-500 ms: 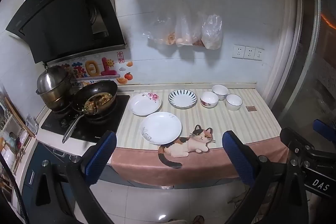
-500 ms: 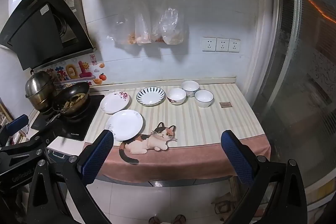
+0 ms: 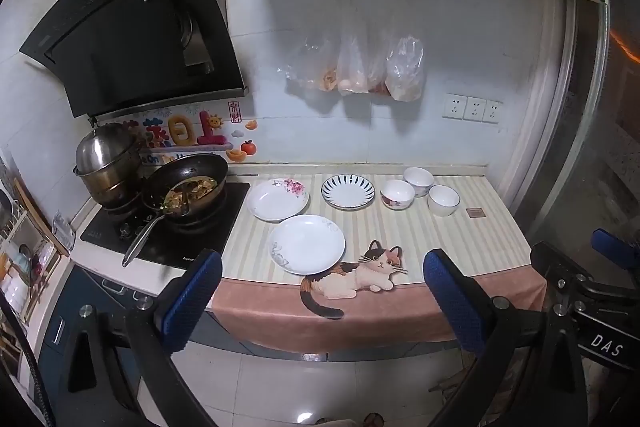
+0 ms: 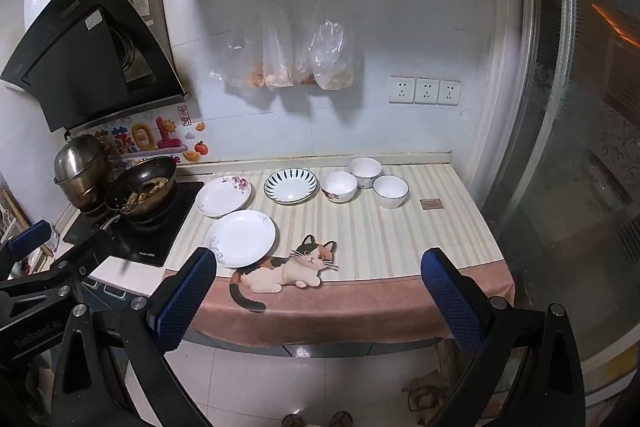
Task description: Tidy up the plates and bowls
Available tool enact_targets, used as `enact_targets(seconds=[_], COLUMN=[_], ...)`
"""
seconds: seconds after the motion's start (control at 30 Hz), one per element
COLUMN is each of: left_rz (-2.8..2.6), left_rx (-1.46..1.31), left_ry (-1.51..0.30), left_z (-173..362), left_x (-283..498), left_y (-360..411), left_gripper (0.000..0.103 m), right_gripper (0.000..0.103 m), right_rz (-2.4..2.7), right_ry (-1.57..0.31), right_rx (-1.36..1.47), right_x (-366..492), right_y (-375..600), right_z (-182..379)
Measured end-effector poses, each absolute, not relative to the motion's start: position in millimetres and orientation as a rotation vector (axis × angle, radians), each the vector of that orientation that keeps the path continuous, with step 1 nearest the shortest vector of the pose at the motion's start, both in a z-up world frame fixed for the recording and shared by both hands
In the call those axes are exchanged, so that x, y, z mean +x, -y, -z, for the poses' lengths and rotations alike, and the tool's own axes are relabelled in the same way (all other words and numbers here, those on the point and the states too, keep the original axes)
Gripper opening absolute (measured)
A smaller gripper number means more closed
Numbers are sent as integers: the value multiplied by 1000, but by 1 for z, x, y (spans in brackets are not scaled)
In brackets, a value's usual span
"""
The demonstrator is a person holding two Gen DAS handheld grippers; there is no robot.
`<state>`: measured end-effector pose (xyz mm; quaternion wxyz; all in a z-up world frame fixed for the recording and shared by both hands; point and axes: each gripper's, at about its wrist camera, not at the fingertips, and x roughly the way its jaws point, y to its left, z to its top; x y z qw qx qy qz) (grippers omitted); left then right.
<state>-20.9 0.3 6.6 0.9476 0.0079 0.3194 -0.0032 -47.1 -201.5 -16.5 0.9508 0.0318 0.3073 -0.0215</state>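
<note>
Three plates lie on the striped counter: a plain white plate (image 3: 306, 243) (image 4: 241, 237) at the front, a flower-print plate (image 3: 278, 199) (image 4: 224, 196) behind it, and a blue-striped plate (image 3: 348, 191) (image 4: 290, 185) to its right. Three white bowls (image 3: 397, 194) (image 3: 418, 181) (image 3: 443, 199) stand in a cluster right of the plates, also in the right wrist view (image 4: 339, 186) (image 4: 364, 172) (image 4: 390, 191). My left gripper (image 3: 322, 297) and my right gripper (image 4: 318, 297) are both open and empty, held in front of the counter edge, well short of the dishes.
A wok with food (image 3: 186, 187) and a steel pot (image 3: 105, 163) sit on the black cooktop (image 3: 168, 231) at the left. A cat-print mat (image 3: 356, 277) hangs over the front edge. Plastic bags (image 3: 360, 67) hang on the wall. A glass door (image 4: 580, 147) stands right.
Both views have shifted only slightly; the dishes stand where they were and both grippers remain open.
</note>
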Motion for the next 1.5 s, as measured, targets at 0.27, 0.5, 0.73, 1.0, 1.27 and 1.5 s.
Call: enact_targets(seconds=[0.27, 0.5, 0.73, 1.0, 1.27, 1.5], left_rz=[5, 7, 4, -3, -5, -6], left_rx=[16, 16, 12, 1, 2, 2], left_ry=[-650, -650, -647, -647, -648, -649], left_z=[-10, -10, -9, -10, -11, -11], left_x=[-26, -27, -34, -43, -43, -43], left_y=[2, 0, -1, -2, -1, -2], left_gripper=[103, 103, 103, 103, 103, 103], right_gripper=[103, 103, 103, 103, 103, 103], right_rz=[31, 27, 28, 26, 24, 25], right_ry=[-623, -627, -626, -622, -621, -622], right_rx=[71, 75, 76, 73, 76, 75], right_x=[-59, -64, -65, -70, -74, -78], right_y=[212, 216, 216, 216, 217, 215], right_z=[8, 7, 9, 7, 5, 1])
